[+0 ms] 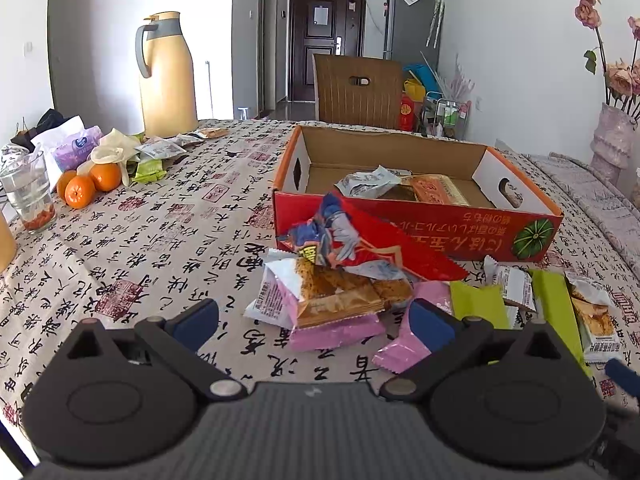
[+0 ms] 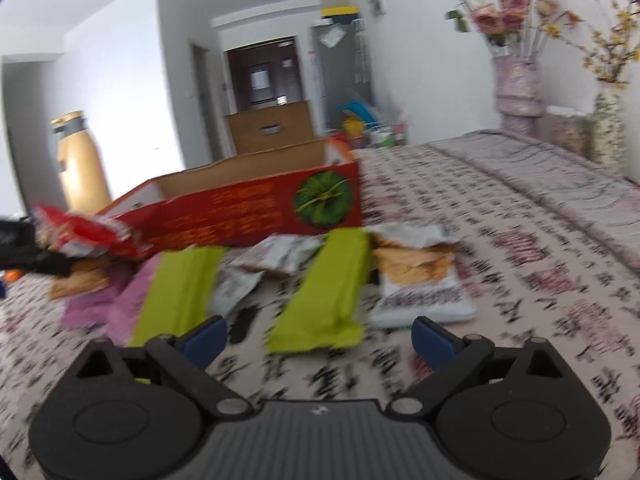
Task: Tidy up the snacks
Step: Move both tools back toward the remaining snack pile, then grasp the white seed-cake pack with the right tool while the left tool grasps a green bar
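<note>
A red cardboard box [image 1: 416, 232] [image 2: 240, 216] stands on the table with a few snack packets inside. In front of it lies a heap of packets: a red and blue bag [image 1: 352, 240], a biscuit packet [image 1: 320, 292] and pink wrappers [image 1: 332, 334]. My left gripper [image 1: 316, 320] is open just in front of this heap, nothing between its fingers. In the blurred right wrist view, two green packets [image 2: 324, 280] [image 2: 176, 292] and a white cracker packet [image 2: 420, 280] lie before the box. My right gripper [image 2: 320, 336] is open, with the near end of one green packet between its fingers, untouched.
A yellow thermos jug [image 1: 168, 76] stands at the back left, with oranges [image 1: 88, 184], a glass [image 1: 28, 192], tissues and more packets [image 1: 160, 152] near it. Flower vases [image 2: 516, 88] stand at the right. A wooden chair [image 1: 356, 88] is behind the table.
</note>
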Available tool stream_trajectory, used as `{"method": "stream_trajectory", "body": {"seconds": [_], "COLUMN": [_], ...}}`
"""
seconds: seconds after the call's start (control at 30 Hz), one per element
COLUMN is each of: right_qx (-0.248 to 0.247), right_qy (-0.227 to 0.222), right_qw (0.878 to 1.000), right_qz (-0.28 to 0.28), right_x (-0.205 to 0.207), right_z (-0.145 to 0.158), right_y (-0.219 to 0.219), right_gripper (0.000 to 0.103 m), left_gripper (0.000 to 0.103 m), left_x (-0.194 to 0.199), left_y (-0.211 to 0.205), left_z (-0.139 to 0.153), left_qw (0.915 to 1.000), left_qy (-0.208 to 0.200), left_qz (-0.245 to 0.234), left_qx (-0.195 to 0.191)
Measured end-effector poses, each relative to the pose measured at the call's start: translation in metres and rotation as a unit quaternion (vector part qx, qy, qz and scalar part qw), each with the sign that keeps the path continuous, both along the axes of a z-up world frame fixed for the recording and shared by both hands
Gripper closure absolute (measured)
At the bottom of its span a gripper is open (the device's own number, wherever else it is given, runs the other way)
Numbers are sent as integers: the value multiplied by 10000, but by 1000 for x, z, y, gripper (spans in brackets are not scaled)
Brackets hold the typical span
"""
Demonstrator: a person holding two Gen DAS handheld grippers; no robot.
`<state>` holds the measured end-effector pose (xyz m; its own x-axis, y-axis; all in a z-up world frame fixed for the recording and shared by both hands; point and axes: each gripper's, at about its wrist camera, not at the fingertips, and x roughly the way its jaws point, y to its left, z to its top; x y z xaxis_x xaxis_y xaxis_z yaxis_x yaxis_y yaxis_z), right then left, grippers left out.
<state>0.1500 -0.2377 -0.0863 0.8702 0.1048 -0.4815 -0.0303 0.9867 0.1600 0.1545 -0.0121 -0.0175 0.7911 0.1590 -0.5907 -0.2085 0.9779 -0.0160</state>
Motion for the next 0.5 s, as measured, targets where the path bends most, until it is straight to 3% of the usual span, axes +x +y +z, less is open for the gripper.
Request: {"method": "stream_trajectory", "body": {"seconds": [0.07,0.1,0.27,0.4,0.5], "right_qx": [-35,-44,-272,-213,-199], "right_qy": [27,12,-115,167,351], "right_qw": [10000,9999,9982,9974,9975], "right_qz": [-66,-90,-530,-673,-575], "right_x": [7,8,16,37,51], "right_z": [3,5,18,20,21], "right_y": [-3,-3,-20,-41,-43], "right_gripper": [9,16,17,17,25], "left_gripper": [0,0,0,0,0], "left_x": [0,0,-3,-4,-4], "left_y": [3,5,11,12,11], "left_z": [-1,-2,-2,-2,0], "left_qw": [10000,10000,9998,9997,9996], "left_qy": [15,22,10,10,-14], "left_qz": [0,2,5,-14,-47], "left_qx": [-37,-62,-178,-245,-268]}}
